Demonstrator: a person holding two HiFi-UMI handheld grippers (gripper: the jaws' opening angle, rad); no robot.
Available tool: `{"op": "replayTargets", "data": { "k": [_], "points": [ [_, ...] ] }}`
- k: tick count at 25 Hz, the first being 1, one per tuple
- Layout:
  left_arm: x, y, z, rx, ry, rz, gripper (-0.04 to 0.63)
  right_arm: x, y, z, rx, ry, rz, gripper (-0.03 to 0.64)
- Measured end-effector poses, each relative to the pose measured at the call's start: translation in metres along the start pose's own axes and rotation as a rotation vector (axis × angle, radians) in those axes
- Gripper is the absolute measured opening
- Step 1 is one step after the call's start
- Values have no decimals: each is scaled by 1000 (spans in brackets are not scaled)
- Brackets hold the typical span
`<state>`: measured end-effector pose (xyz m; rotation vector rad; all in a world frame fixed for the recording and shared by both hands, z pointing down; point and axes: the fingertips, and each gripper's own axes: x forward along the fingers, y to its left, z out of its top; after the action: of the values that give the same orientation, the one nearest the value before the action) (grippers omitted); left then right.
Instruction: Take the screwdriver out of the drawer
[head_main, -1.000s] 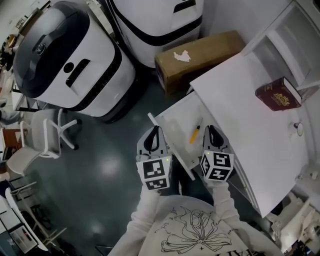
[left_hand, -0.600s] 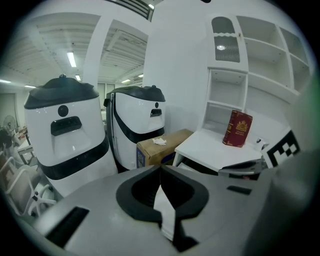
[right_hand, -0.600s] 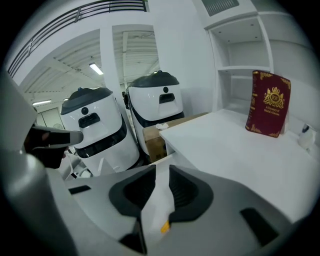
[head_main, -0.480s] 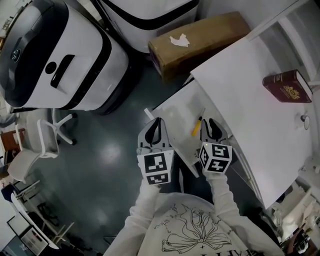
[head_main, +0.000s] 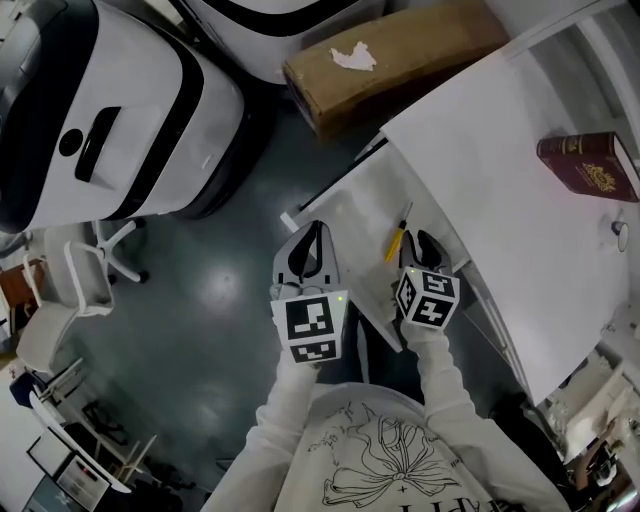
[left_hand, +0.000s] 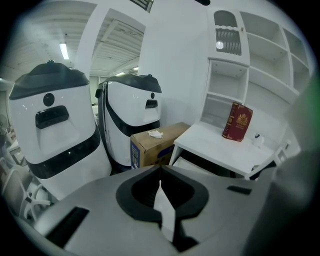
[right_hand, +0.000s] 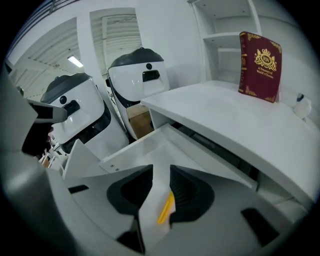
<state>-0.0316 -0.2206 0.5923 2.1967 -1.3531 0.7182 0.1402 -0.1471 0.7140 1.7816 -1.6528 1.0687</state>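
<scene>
Drawer (head_main: 340, 215) is already out, so the step in hand is the reach-in for the grab, as I read it. Right gripper (right_hand: 158, 170) is over the drawer with its jaws spread. They have just been opening, and the yellow handle shows in the gap, but the pads aren't on it. Left gripper (left_hand: 160, 172) has its jaws pressed together with nothing in them, and it hangs outside the drawer's front edge, over the floor. Screwdriver (head_main: 397, 243) lies flat on the drawer floor, toward the back edge, just short of the desk (head_main: 480, 170) overhang and right at the right gripper's tips. Its long axis is slanted, closer to the drawer's front-to-back line than to its width. The yellow handle is at the end nearer the front edge and the person, and the thin shaft points toward the back, under the desk. Next move, my call: drop the right gripper until the pads straddle the handle, keeping the jaw line across the axis, not along it. Then close on the handle rather than the shaft and lift straight up. That should clear the front wall before pulling back, and avoid knocking the desk edge.
</scene>
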Motion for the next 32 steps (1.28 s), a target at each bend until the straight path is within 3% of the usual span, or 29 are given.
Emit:
{"op": "replayTargets", "data": {
  "k": [16,32],
  "points": [
    [30,7,-21,-28,58,-19,8,74,-20,-64,100,199,-65,103],
    [45,14,-29,-48,85,-20,8,103,-32,-94,145,316,-121,103]
  ]
}}
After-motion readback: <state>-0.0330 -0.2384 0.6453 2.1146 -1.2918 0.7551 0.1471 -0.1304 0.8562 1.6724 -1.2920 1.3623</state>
